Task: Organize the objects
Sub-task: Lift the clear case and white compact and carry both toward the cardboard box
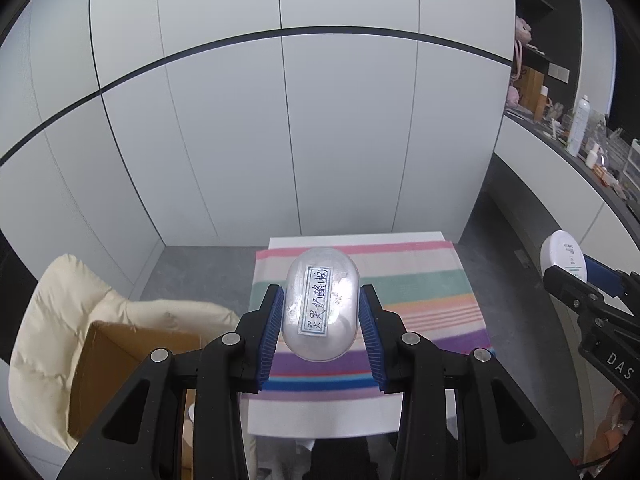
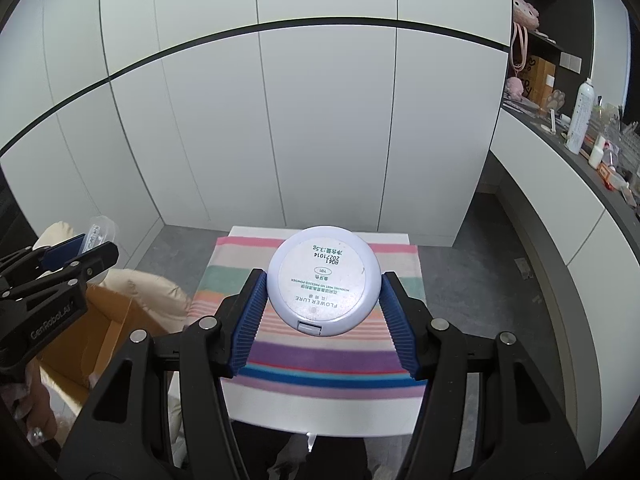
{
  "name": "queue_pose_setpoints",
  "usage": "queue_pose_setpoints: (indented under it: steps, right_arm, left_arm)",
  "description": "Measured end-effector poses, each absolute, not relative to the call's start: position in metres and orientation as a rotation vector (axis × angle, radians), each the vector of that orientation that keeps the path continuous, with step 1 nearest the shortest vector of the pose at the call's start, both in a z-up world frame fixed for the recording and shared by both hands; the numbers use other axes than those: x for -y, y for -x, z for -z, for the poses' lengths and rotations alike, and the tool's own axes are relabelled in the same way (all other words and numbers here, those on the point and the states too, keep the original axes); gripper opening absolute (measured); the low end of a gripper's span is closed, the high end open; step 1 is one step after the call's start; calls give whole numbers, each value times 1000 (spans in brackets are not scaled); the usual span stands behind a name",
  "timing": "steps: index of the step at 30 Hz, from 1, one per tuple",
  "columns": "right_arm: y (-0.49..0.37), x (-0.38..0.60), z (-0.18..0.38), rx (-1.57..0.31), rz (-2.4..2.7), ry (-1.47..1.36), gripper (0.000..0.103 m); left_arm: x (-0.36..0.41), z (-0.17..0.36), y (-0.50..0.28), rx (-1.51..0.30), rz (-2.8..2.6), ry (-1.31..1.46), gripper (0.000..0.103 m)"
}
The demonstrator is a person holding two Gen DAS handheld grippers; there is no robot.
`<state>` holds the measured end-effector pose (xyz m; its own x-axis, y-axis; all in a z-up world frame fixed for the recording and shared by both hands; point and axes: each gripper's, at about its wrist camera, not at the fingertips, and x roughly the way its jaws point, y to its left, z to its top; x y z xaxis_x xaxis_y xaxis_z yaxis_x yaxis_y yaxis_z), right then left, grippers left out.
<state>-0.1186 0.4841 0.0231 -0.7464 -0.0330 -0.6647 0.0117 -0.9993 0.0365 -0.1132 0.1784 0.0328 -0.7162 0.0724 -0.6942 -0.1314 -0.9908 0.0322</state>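
My left gripper (image 1: 320, 300) is shut on a clear oval plastic case (image 1: 321, 304) with a handwritten label, held above the striped cloth (image 1: 432, 292). My right gripper (image 2: 324, 284) is shut on a round pale-blue powder compact (image 2: 324, 280), underside up, above the same striped cloth (image 2: 320, 352). The right gripper and its compact (image 1: 562, 256) show at the right edge of the left wrist view. The left gripper and its case (image 2: 96, 236) show at the left edge of the right wrist view.
The cloth lies on a small white table (image 1: 320, 412). An open cardboard box (image 1: 120, 364) sits on a cream cushioned chair (image 1: 60, 320) to the left. White cabinet doors stand behind. A cluttered dark counter (image 2: 592, 156) with bottles runs along the right.
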Motion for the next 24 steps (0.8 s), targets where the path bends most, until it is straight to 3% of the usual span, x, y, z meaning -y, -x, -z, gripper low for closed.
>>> queue_pose_setpoints:
  steps: [24]
  right_arm:
    - [-31,-481,38,115,2780,-1304,60]
  left_arm:
    - [-138,1,-35,-127,-2722,1165,39]
